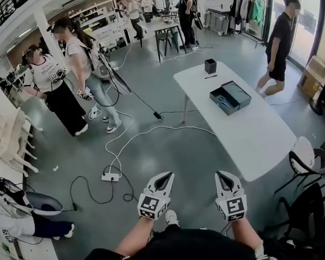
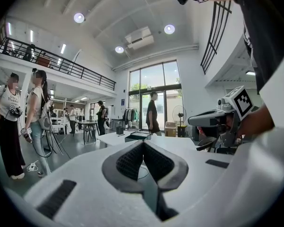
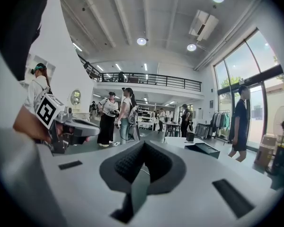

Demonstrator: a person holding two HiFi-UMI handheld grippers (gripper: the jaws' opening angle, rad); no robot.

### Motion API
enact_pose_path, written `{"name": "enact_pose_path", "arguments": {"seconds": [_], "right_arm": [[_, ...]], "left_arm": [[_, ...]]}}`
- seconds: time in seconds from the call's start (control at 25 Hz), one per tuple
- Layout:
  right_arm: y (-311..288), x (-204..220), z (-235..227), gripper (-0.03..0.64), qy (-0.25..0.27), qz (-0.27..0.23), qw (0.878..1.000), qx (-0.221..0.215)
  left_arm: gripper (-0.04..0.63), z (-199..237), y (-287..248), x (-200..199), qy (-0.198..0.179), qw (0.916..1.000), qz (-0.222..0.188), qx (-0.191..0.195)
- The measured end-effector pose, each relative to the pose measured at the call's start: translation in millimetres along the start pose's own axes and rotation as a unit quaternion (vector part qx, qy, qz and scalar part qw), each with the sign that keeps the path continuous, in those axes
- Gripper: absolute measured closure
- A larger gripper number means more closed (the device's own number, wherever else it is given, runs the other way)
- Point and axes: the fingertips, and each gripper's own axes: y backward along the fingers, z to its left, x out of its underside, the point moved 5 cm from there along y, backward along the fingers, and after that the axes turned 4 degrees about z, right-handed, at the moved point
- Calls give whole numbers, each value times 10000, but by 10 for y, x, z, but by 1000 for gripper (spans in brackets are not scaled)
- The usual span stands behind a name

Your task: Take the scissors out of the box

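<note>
The fingers (image 2: 127, 162) of the left gripper (image 2: 143, 144) are pressing together, their dark, ribbed pads meeting in a point with nothing between them. The right gripper (image 3: 143, 144) is doing the same, its fingers (image 3: 128, 163) closed on nothing. Both white plastic grippers are pointing almost level, side by side above the person's knees.

Grey, smooth floor (image 1: 168, 150) is stretching between them and the table (image 1: 254, 140), with a white cable (image 1: 146, 133) snaking across it to a power strip (image 1: 110, 176). A black chair (image 1: 309, 164) is standing by the table's near right corner.

The table is showing a long, white, rectangular top. On its far half a dark, flat box (image 1: 231, 96) is lying open, and the scissors (image 1: 222, 100) are showing faintly as a pale shape inside it. A small dark square container (image 1: 210, 65) is sitting near the far edge.

Two people (image 1: 70, 75) are standing well off to the left, and another person (image 1: 280, 42) is walking beyond the table's right edge.
</note>
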Motion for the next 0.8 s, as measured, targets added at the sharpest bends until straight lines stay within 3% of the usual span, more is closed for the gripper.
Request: {"name": "enact_pose_path", "arguments": {"seconds": [0.44,0.8], "right_arm": [[-487,-268,50,612,-385,-402,9980,304],[-850,-372,155,611,-623,-293,9948,748]], "left_arm": [[582,524,-132,36,-102,9995,34,296],[583,1028,-316,-66,-201,9970,62,750]]}}
